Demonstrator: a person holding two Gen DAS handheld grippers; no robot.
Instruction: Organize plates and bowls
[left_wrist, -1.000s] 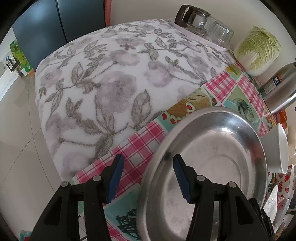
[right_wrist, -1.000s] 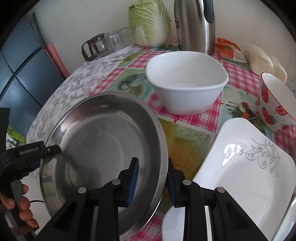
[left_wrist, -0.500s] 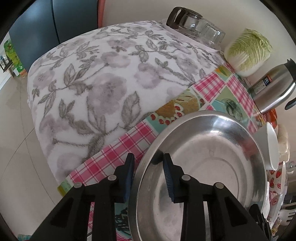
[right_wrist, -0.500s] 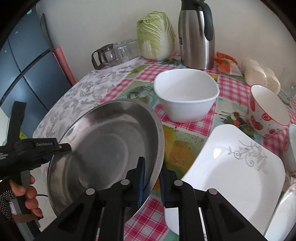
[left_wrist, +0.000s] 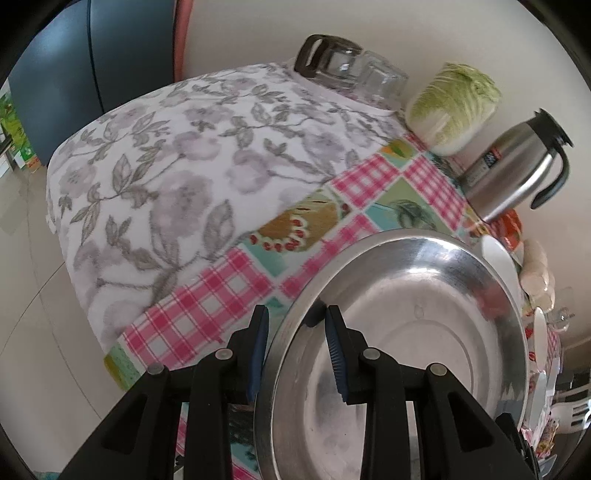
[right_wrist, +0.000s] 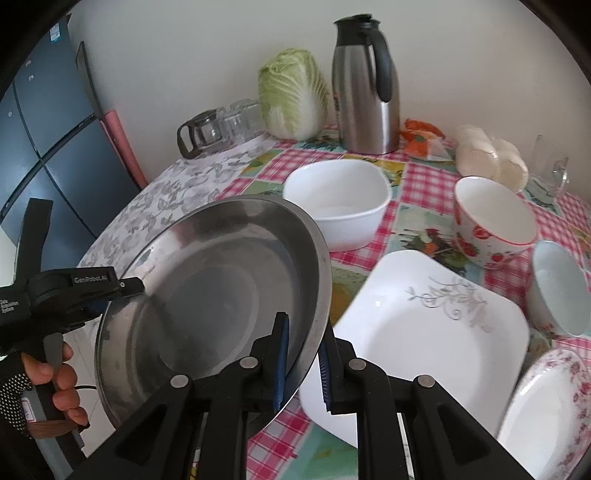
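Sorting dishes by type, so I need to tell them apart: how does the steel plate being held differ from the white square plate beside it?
The steel plate is round, bare metal; the white square plate is glazed with a grey leaf pattern. The steel plate is tilted and raised, its rim pinched by the right claw and the left claw; the white square plate lies flat on the tablecloth. Both are shallow and empty.

Plain cream wall, dark blue cabinet doors, pale tiled floor, soft daylight
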